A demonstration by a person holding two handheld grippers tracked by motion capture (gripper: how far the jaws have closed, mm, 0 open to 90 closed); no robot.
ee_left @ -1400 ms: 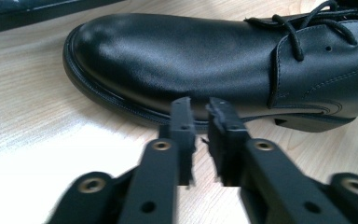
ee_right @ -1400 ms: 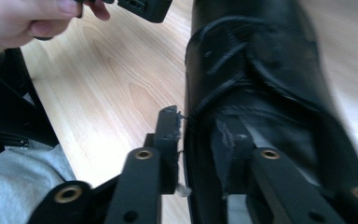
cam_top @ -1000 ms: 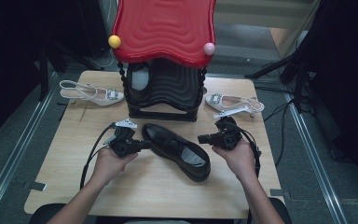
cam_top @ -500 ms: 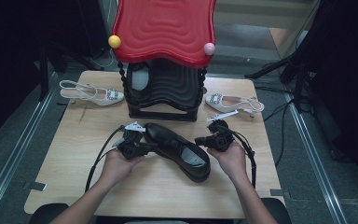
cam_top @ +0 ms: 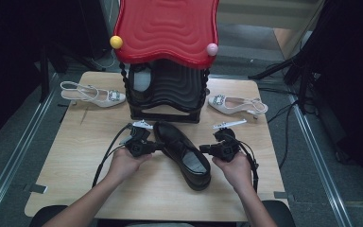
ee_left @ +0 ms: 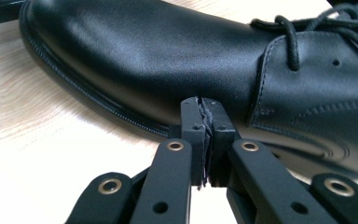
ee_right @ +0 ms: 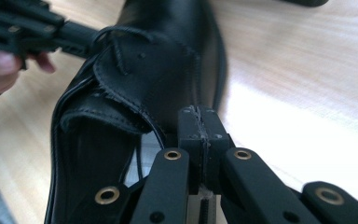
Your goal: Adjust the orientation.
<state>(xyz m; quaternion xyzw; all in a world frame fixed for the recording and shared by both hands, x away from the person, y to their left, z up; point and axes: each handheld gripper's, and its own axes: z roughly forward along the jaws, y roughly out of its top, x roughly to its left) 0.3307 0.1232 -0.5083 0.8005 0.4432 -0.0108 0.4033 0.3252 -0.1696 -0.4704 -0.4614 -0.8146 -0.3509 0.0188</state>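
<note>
On the counter [cam_top: 75, 142], slightly toward five o'clock of its middle, lies the black lace-up shoe [cam_top: 182, 153], toe aimed at eleven o'clock toward the red-topped black rack [cam_top: 168, 85] and heel at five o'clock. At the shoe's nine o'clock the left tool [cam_top: 157, 146] has its jaws pressed together with nothing between them; in the left gripper view the tips [ee_left: 204, 109] sit right against the shoe's side just above the sole. At the shoe's three o'clock the right tool [cam_top: 202, 149] is likewise closed on nothing, its tips [ee_right: 198, 116] up against the shoe [ee_right: 135, 93] near the laces. Two pale heeled sandals rest farther back, one [cam_top: 92, 94] at ten o'clock and one [cam_top: 236, 104] at two o'clock.
</note>
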